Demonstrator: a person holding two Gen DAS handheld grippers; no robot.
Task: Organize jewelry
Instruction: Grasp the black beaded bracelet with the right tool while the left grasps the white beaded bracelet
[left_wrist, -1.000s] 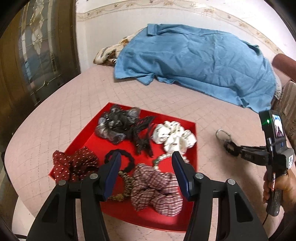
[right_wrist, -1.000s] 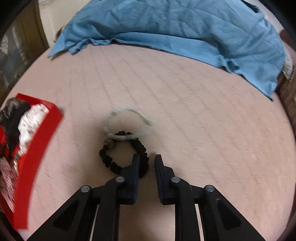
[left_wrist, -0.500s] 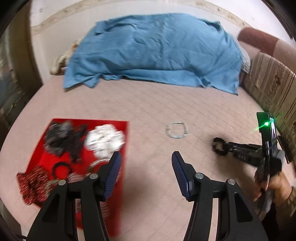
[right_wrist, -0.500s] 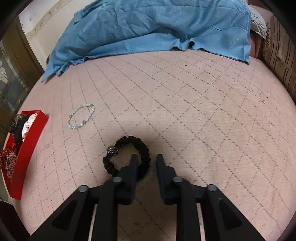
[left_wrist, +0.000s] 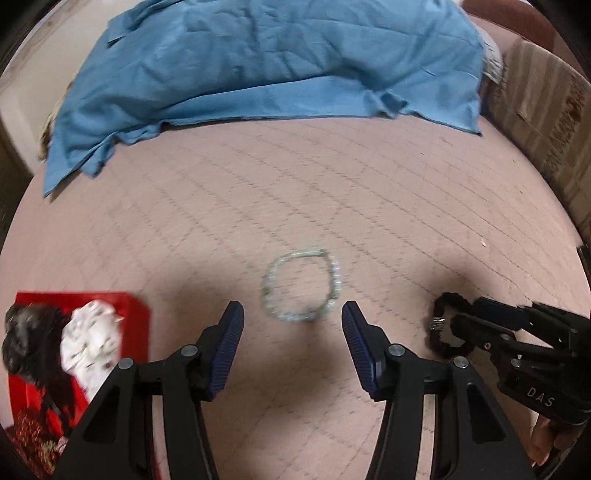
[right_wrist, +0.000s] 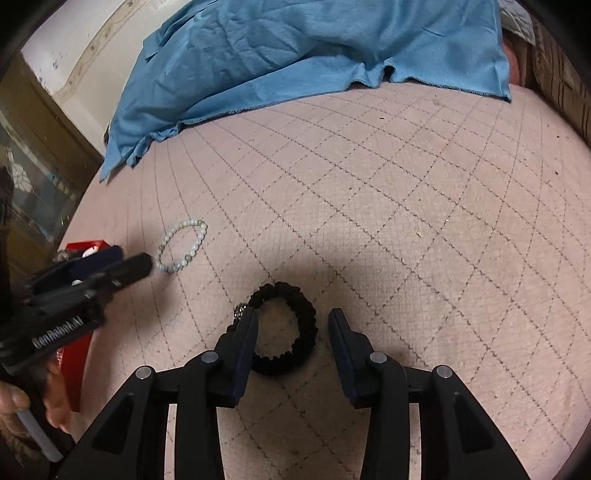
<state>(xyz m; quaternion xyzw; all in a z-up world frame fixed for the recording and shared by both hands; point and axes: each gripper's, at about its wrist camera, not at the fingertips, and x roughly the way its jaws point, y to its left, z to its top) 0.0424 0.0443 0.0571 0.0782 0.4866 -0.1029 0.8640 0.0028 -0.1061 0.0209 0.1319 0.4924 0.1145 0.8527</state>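
On the pink quilted bedspread (right_wrist: 406, 206) a black braided fabric bracelet with a small sparkly bead (right_wrist: 291, 332) lies flat between the fingers of the right gripper (right_wrist: 293, 332), whose jaws are opening; its left finger overlaps the ring's bead side and hides that part of the band, while the right finger stands clear of it, so the pads are not pressing on it. In the left wrist view the same bracelet is half hidden behind that gripper's fingers. The left gripper (left_wrist: 291, 343) hangs about half open with nothing between its fingers, just short of a pale green-and-white beaded bracelet (left_wrist: 301, 284), which is smeared by motion blur there and sharper in the right wrist view. A red tray (left_wrist: 136, 317), cut off by the picture's left edge, holds a white scrunchie (left_wrist: 90, 347) and a dark grey scrunchie (left_wrist: 29, 343). A crumpled blue cloth (left_wrist: 266, 62) covers the far side of the bed.
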